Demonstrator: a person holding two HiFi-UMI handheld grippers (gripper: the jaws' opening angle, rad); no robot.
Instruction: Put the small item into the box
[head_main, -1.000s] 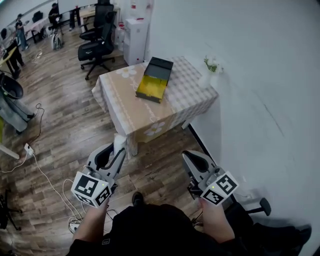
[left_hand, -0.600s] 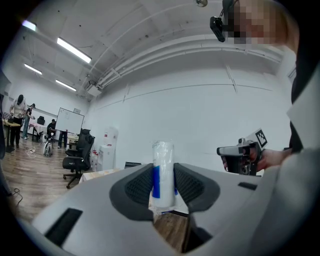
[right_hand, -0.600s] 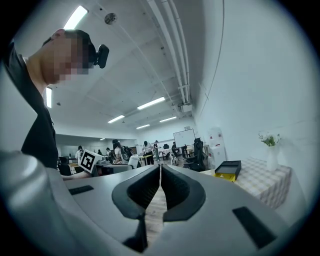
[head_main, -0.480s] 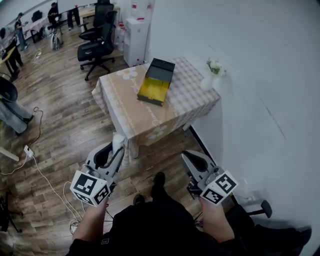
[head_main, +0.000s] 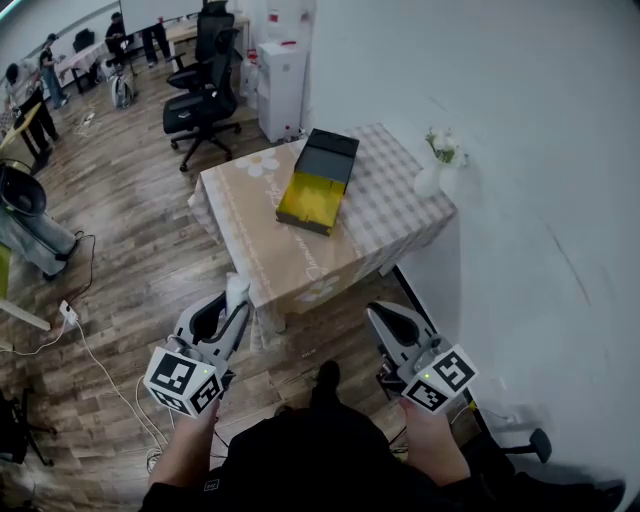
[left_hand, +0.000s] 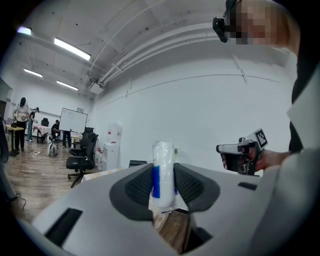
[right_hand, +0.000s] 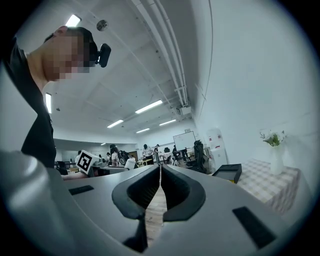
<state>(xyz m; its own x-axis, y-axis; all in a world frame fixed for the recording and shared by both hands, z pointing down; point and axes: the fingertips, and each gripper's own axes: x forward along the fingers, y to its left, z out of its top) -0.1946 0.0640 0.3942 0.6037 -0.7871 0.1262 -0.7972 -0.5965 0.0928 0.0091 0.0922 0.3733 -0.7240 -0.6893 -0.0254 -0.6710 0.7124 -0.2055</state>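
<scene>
Left gripper (head_main: 236, 303), lower left, clamps an upright white-and-blue packet (left_hand: 163, 172); right gripper (head_main: 382, 318), lower right, jaws together, empty. Open box (head_main: 318, 182) on table (head_main: 270, 240), upper centre.

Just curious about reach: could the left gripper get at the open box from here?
Probably not yet: the left gripper, holding the white tube, hangs short of the table where the box lies. Nothing blocks the way.

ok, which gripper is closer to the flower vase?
Right. The right gripper is short of the table, on the same side as the vase; the left gripper, clamping the small white item, is off the table's opposite corner.
</scene>
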